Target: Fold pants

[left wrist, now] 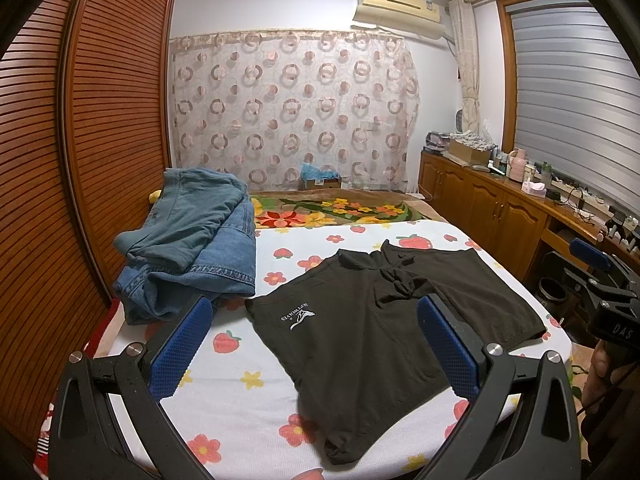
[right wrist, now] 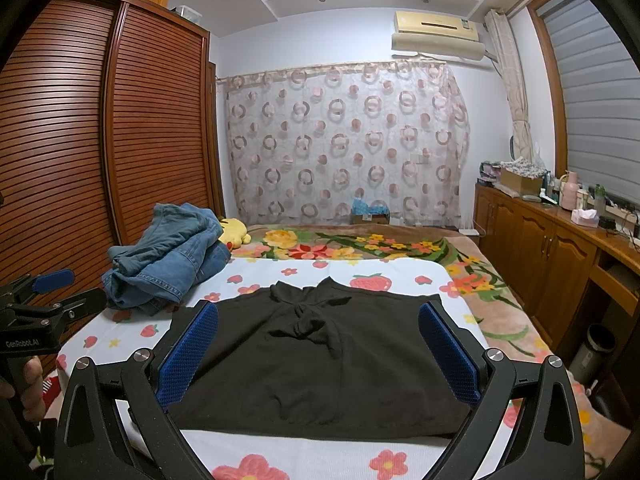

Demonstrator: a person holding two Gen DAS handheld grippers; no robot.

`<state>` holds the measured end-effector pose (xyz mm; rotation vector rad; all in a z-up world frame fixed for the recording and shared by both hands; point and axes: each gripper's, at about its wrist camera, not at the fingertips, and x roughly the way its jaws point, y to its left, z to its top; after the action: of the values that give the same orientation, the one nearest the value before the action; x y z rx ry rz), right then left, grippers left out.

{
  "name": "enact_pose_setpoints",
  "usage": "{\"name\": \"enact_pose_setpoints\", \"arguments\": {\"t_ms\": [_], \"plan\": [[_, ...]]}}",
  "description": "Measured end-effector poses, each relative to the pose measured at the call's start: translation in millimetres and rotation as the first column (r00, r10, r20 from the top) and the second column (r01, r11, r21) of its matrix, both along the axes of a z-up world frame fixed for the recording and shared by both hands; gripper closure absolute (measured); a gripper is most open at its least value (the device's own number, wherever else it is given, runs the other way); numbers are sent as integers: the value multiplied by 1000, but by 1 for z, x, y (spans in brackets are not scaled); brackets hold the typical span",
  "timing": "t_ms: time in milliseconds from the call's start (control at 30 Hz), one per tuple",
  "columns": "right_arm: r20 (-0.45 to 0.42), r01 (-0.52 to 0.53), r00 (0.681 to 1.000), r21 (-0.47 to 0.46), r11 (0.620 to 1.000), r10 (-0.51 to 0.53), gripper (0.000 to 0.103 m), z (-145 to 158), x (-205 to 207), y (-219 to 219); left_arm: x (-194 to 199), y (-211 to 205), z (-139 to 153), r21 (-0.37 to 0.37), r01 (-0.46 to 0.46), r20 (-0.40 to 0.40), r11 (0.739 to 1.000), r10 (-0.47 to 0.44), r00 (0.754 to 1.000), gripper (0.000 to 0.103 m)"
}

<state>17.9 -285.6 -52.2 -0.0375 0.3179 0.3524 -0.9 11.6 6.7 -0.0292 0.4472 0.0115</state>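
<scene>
Where the white sheet (right wrist: 304,456) with its strawberry and flower print covers the near end of the bed, one pair of black pants (right wrist: 320,364) lies spread flat, waistband nearest, a drawstring knot at centre, a small white logo (left wrist: 296,315) on one leg. Left gripper (left wrist: 316,344): held above the near edge of the pants, blue-padded fingers (left wrist: 182,350) wide apart, holding nothing. Right gripper (right wrist: 318,354): likewise above the pants, fingers (right wrist: 450,354) spread to either side of the garment, nothing between them. A person's hand (right wrist: 30,384) grips the left tool's handle. Item, a heap of blue denim clothing (left wrist: 188,240), piled on the sheet beside the pants, toward the slatted wooden wardrobe (left wrist: 100,128). Item, a yellow plush toy (right wrist: 234,232) just behind the denim. Item, a floral blanket (right wrist: 360,246) over the far part of the bed. Item, a ring-patterned curtain (right wrist: 344,144) on the back wall, an air conditioner (right wrist: 436,34) above it. Item, a wooden cabinet (right wrist: 552,256) along the right wall, its top cluttered with boxes and bottles.
</scene>
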Motion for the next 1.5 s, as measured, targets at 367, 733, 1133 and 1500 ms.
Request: {"name": "enact_pose_setpoints", "arguments": {"t_ms": [367,733,1133,1500], "plan": [[-14,4,1000,-11,1000,-4,3,-5,2,-2,3,1,-1,-1,5,-29,1000,-5,1000,0],[-81,24,996,-38,999,-27,3,-14,21,-12,13,-12,-36,-3,56,-125,998,-56,991,0],[-207,78,973,-117,990,-102,10,-31,45,-38,32,5,-82,-47,109,-221,993,-117,968,0],[-272,104,952,-143,984,-140,24,-27,70,-22,75,38,-104,-67,119,-310,991,-134,941,25]]}}
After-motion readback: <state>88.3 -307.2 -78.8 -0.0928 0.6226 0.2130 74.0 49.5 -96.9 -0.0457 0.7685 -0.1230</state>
